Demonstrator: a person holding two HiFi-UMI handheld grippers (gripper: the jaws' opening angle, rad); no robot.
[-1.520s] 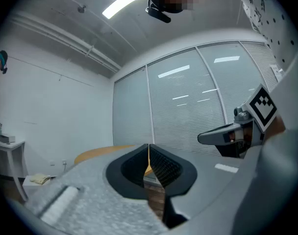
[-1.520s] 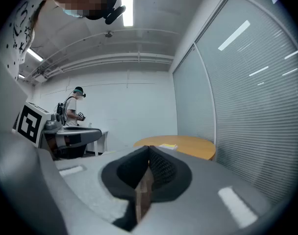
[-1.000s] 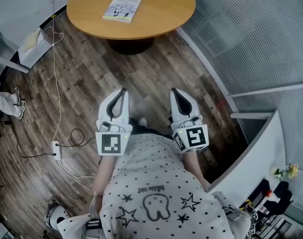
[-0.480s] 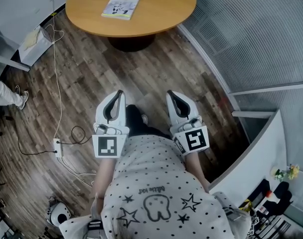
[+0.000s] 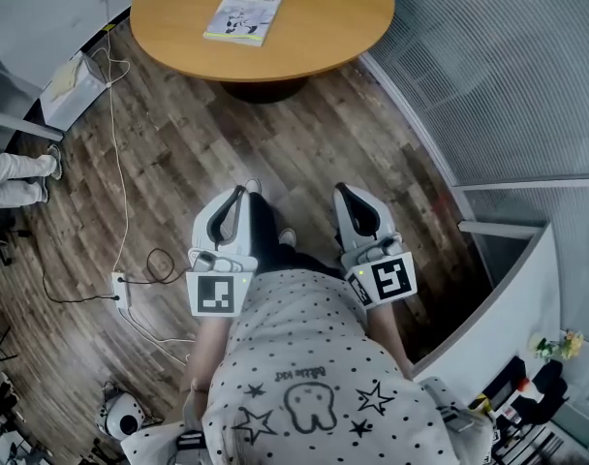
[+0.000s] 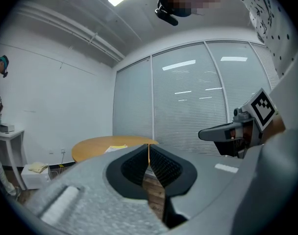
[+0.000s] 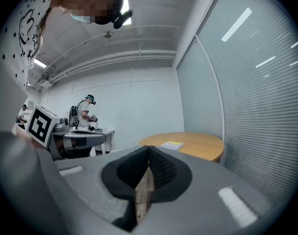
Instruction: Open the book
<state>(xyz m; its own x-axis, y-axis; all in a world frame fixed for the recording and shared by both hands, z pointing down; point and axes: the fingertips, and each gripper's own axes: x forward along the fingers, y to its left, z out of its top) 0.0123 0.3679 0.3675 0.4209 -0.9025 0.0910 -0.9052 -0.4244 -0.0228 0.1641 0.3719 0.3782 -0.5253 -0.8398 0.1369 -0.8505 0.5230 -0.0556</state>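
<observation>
Round wooden table [image 5: 325, 29], thin glossy book [image 5: 242, 14]

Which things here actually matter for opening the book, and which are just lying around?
For the job:
- book, closed, lying on the round wooden table
- left hand-held gripper and right hand-held gripper, both shut and empty

Lying about:
- power strip on the floor
- white box by the wall
- flowers

Bright ceiling light, fisheye-warped edges
</observation>
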